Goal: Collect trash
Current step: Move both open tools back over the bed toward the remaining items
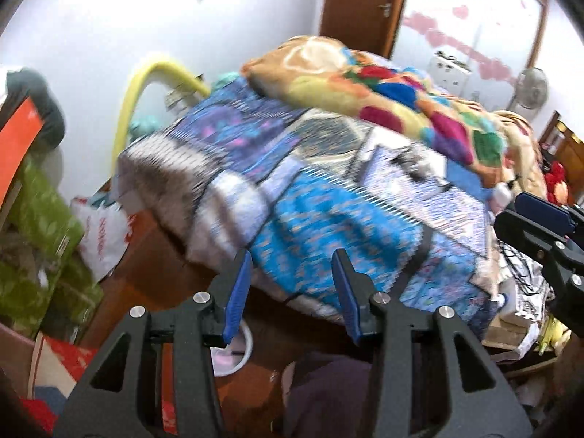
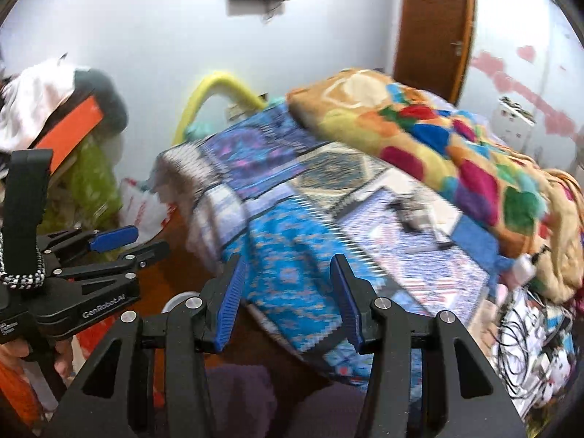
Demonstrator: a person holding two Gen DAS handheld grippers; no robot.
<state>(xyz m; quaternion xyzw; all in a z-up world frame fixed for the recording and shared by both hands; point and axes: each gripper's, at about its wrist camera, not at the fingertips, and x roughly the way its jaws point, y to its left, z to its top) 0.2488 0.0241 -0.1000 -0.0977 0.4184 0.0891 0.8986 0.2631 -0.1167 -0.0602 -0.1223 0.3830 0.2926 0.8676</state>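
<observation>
My left gripper [image 1: 292, 255] hangs open over the corner of a bed [image 1: 310, 219] with a blue patchwork cover, nothing between its blue pads. My right gripper [image 2: 288, 259] is open too, over the same corner, and holds nothing. Each shows in the other's view: the right gripper [image 1: 540, 215] at the right edge, the left gripper [image 2: 146, 242] at the left. Small dark and white bits [image 1: 416, 162] lie on the cover, too blurred to name. A white plastic bag [image 1: 106, 233] with red print sits on the floor by the bed's far corner.
A bright patterned blanket [image 1: 383, 98] is heaped on the bed's far side. A yellow hose [image 1: 138, 87] arches by the wall. Green cloth [image 1: 36, 219] and an orange board [image 1: 18, 146] stand left. Cables and clutter [image 2: 529, 335] pile up right. A white round object [image 1: 237, 350] lies on the brown floor.
</observation>
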